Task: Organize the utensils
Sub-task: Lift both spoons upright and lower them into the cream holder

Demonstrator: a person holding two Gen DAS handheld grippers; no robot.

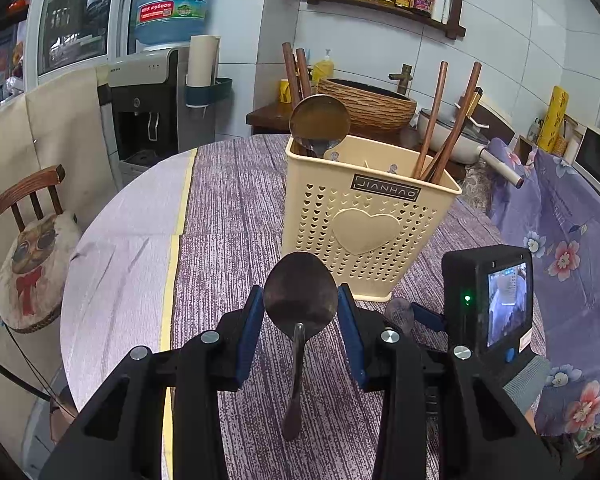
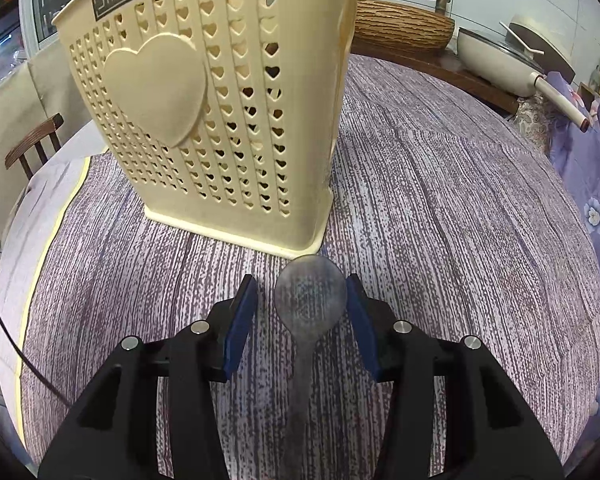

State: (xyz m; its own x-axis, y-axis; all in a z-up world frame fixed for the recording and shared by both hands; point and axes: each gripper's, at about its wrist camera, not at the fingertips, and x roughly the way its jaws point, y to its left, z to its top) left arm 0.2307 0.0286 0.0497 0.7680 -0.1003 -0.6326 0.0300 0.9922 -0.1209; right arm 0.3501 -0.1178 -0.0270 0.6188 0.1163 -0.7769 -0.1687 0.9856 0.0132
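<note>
A cream utensil holder (image 1: pixel 364 220) with heart-shaped holes stands on the table; it holds a brass ladle (image 1: pixel 320 120) and several wooden-handled utensils (image 1: pixel 440 128). My left gripper (image 1: pixel 301 320) is open, its blue pads either side of a dark metal spoon (image 1: pixel 300 292) lying on the cloth. My right gripper (image 2: pixel 300 320) is open around a second metal spoon (image 2: pixel 310 296) lying flat just in front of the holder (image 2: pixel 204 92). The right gripper's camera body (image 1: pixel 488 300) shows at the right of the left wrist view.
A purple striped tablecloth (image 1: pixel 228 208) covers the round table. A wooden chair (image 1: pixel 32 216) stands at the left. A water dispenser (image 1: pixel 148 112), a woven basin (image 1: pixel 368 104) and a white pan (image 2: pixel 496 60) stand behind the table. A floral cloth (image 1: pixel 572 256) lies at the right.
</note>
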